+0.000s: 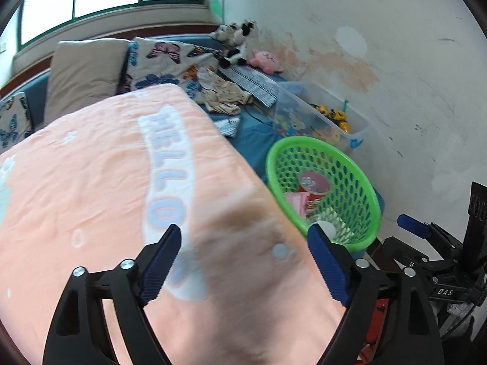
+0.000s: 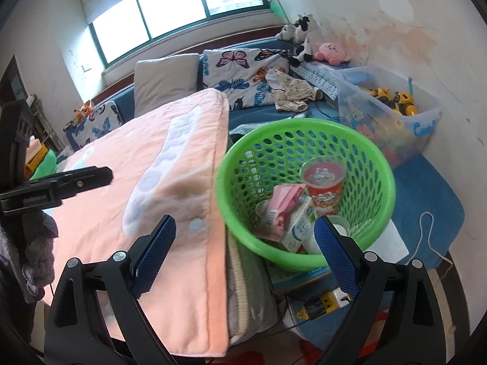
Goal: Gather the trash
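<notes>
Two claws, left claw [image 1: 243, 261] and right claw [image 2: 245, 251], both gaping, empty; one green basket [image 2: 304, 130], one red cup [image 2: 324, 188].

A home bedroom, likely one used by a child, was shown. A bed [image 2: 426, 200] with a blue sheet was set against a stained white wall [image 1: 395, 60] beneath a wide window [image 2: 170, 12]. Butterfly-print pillows [image 2: 240, 73] and a plain beige pillow [image 2: 164, 79] were propped along its head, and a folded peach blanket [image 1: 106, 182] lettered "HELLO" was laid across it. Plush toys [image 2: 304, 36], among them a pink one [image 2: 331, 50], were lined up in the corner. A clear plastic bin [image 2: 392, 121] of yellow toy vehicles was placed by the wall, and a green perforated basket [image 2: 252, 152] holding cartons and a paper cup was seen beside the blanket. Small crumpled clothes [image 2: 292, 91] were left on the sheet.
</notes>
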Demonstrator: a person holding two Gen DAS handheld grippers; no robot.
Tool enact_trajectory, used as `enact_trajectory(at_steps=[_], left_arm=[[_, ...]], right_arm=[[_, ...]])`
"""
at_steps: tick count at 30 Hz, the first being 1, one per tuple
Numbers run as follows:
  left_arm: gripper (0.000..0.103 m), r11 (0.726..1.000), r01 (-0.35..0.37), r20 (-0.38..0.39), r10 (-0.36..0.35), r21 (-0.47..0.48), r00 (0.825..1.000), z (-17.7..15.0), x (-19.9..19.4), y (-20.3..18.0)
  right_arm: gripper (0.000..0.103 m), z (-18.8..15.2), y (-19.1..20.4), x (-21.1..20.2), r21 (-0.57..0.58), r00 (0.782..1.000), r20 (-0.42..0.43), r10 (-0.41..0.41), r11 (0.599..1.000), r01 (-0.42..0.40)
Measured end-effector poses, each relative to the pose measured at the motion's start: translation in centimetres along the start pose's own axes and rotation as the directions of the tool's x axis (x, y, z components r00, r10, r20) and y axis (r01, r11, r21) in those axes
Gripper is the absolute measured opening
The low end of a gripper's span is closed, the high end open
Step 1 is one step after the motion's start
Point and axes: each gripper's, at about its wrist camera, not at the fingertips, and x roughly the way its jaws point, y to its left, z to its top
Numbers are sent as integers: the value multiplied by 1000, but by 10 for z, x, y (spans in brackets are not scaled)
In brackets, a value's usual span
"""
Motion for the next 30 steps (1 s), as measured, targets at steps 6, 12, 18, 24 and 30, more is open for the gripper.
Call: enact_trajectory(at_steps=[6,12,18,24,30], left_arm=[[93,996,-90,45,90,-6,995,-16,-27,17],[96,985,-172,87,174,-33,981,-29,-53,35],[96,973,-217,98,224,-81,970,-49,-71,53],[96,956,-266,110,280,-124,954,-69,-89,66],[96,939,-299,118,321,-167,940,-86,-102,76]], right_arm=[[92,-6,21,-1,-20,1000,2,13,1000,-13],[92,-10,38,-4,-39,1000,4,23,999,-22],[92,-17,54,-8,-61,1000,10,27,998,-26],[92,-24,64,-14,-62,999,13,39,997,-38],[92,-30,76,-14,-73,999,11,50,996,-49]])
